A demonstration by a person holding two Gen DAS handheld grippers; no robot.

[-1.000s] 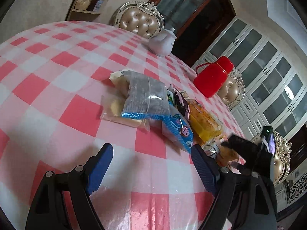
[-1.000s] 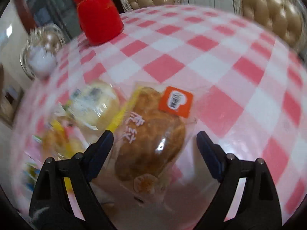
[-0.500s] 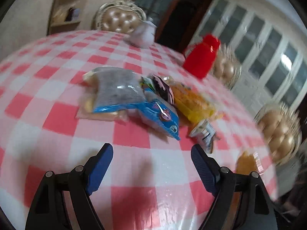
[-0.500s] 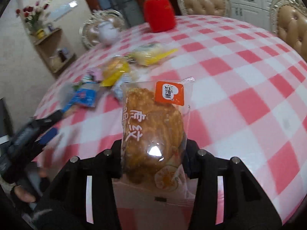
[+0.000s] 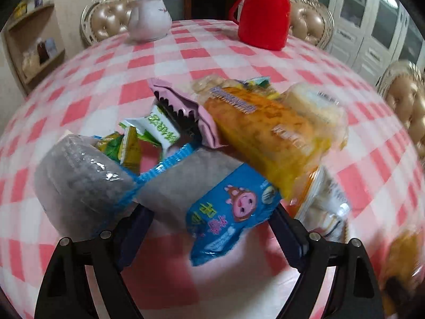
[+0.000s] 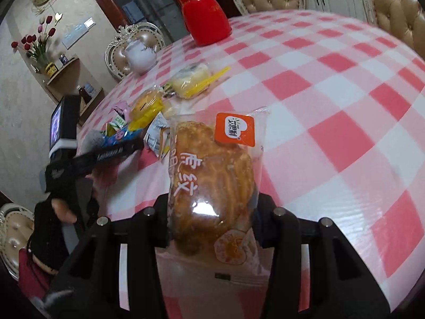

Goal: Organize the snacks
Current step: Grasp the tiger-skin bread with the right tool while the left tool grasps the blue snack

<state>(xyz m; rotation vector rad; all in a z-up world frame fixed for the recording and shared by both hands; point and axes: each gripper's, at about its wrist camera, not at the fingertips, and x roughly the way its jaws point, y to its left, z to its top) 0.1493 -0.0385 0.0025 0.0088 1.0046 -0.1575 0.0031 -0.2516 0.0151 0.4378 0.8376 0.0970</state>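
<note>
Right tongs pinch the packaged bread, lifted off the worktop. Left tongs spread, probably around the blue snack packet. The heap at ten o'clock remains unsorted.

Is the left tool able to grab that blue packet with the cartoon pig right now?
Probably yes. The left tool is open, and the blue pig packet lies between its fingers with nothing on that end. Its far end is tucked under the orange-yellow snack bag, which may shift.
</note>
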